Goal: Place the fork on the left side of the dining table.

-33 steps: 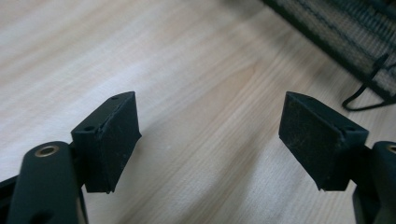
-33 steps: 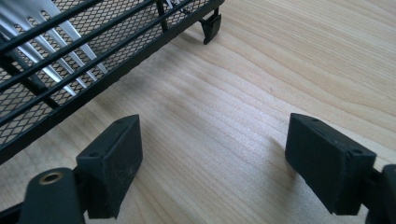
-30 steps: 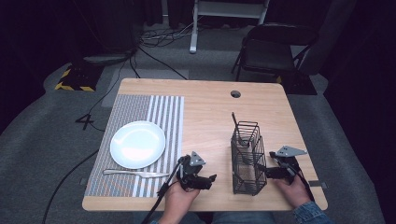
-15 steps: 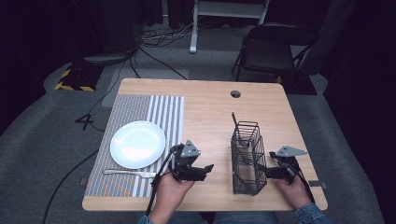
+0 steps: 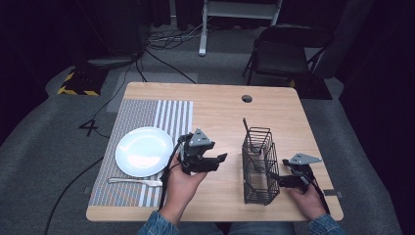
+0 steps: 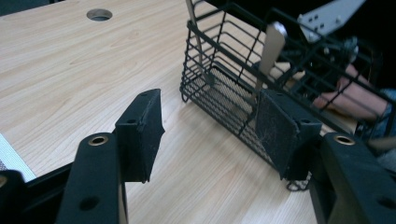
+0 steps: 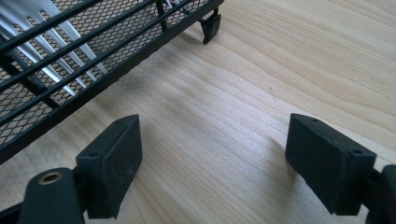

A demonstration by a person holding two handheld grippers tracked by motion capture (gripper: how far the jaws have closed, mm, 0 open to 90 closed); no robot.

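Your right claw (image 5: 274,180) rests on the worktop (image 5: 215,112) just beside the near end of the rack (image 5: 258,166), its flat black pads wide apart over bare wood grain with nothing between them. Your left claw (image 5: 221,160) hangs above the worktop left of the rack, pointing at it; its jaws have just been closing and stand partly open, empty. The rack is black wire with a fine mesh floor, holding upright metal cutlery whose ends are cut off or hard to make out. Left of it, a white fork (image 5: 134,181) lies on the striped woven mat (image 5: 147,110) before a round white plate (image 5: 144,157).
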